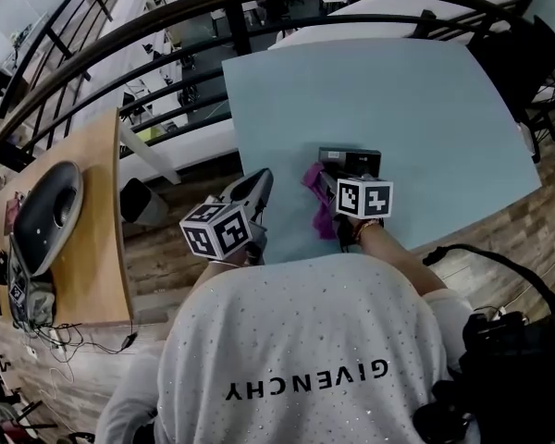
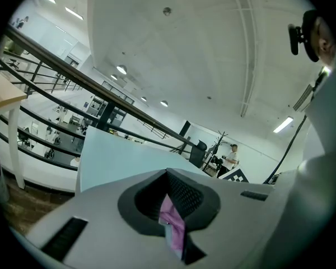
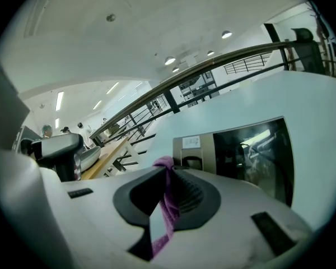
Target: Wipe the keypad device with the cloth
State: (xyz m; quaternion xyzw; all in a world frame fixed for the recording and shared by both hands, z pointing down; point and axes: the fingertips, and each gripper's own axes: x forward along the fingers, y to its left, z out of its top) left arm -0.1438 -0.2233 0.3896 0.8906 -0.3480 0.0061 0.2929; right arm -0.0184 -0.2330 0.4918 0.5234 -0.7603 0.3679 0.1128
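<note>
The black keypad device [image 1: 350,161] lies on the light blue table [image 1: 425,109]; in the right gripper view the keypad device [image 3: 241,150] sits just beyond the jaws. A purple cloth [image 1: 315,189] hangs at the device's near left corner. My right gripper [image 3: 167,175] is shut on the cloth [image 3: 167,206], which pokes up past the tips. My left gripper [image 1: 259,185] is beside the table's left edge, a little apart from the cloth. Its jaws stand together, and a pink sliver [image 2: 173,223] shows in the slit of the left gripper [image 2: 169,178].
A wooden desk [image 1: 92,211] with a grey oval device [image 1: 48,213] and cables stands at the left. A dark railing [image 1: 166,35] curves behind the table. Black bags [image 1: 509,359] lie at the lower right on the wood floor. A person stands far off.
</note>
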